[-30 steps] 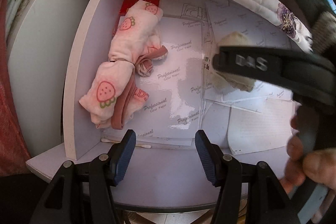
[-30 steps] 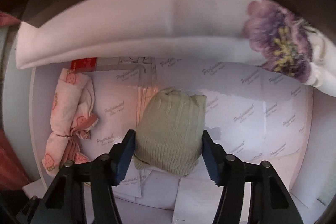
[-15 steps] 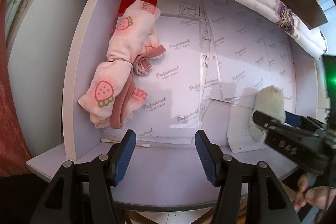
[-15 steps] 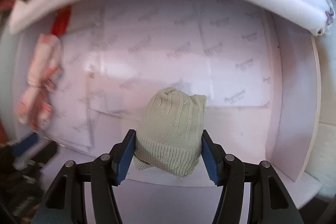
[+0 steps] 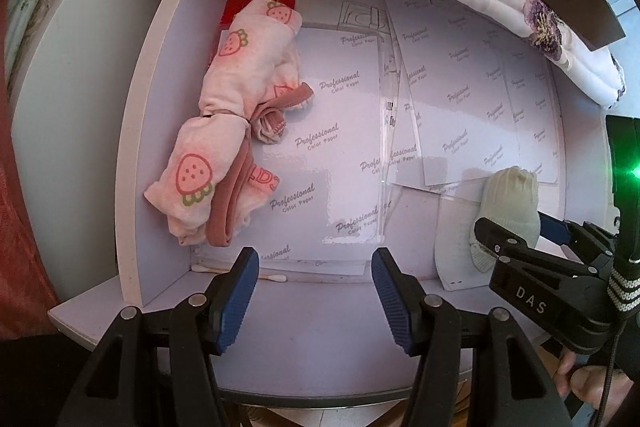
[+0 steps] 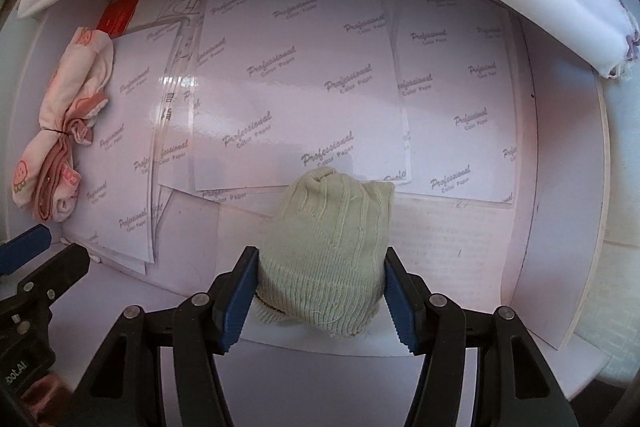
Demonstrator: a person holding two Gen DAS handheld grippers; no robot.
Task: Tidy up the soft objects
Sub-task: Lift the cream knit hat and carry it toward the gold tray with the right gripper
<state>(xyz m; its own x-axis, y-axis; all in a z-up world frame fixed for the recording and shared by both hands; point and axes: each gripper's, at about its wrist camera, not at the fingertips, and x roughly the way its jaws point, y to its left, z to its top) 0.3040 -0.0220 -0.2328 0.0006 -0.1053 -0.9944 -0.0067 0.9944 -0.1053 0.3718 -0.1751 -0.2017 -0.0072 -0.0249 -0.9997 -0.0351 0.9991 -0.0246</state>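
Knit sock [image 6: 326,251] pinched in right jaws near drawer's [image 6: 560,187] right wall; left jaws spread

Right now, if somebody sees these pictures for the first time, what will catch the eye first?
First, the pale green knitted bundle, clamped between the blue pads of the right hand-held gripper over the near right part of the white drawer. Next, the pink strawberry-print cloth bundle, tied in the middle, lying along the left wall. The left hand-held gripper is open and empty above the drawer's front edge.
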